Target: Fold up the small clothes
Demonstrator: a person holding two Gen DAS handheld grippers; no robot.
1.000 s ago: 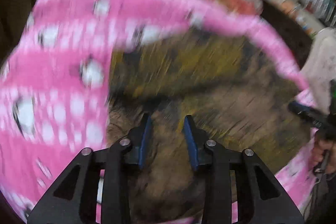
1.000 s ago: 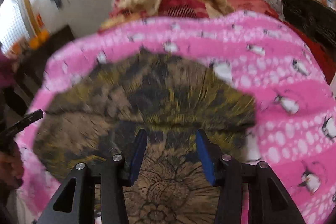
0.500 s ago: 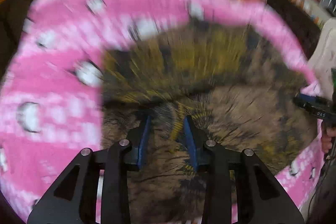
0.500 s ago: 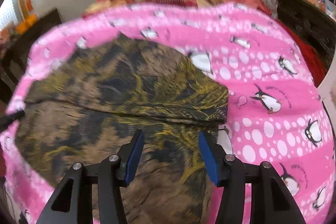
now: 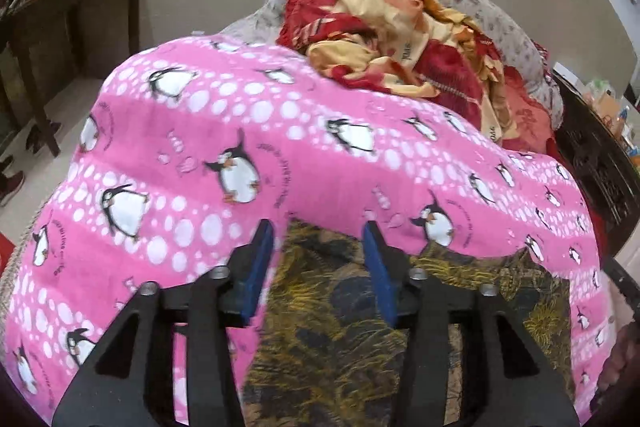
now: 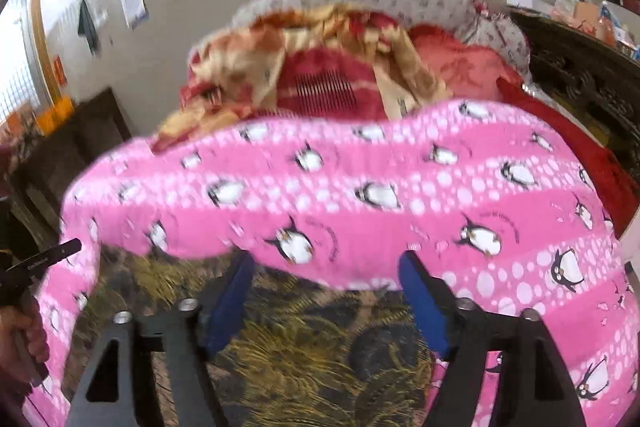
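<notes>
Both the left gripper (image 5: 319, 247) and right gripper (image 6: 326, 279) are opening, empty, above the dark brown-and-yellow patterned garment (image 5: 340, 327) lying flat on the pink penguin-print blanket (image 5: 240, 131).

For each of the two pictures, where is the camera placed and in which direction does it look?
Left wrist view: on the left gripper, looking forward and down over the brown patterned garment and pink penguin blanket; its jaws are opening, nothing between them.
Right wrist view: on the right gripper, facing likewise; jaws opening, empty; the left hand shows at the left edge.
Shared: garment, blanket, red and yellow bedding.
</notes>
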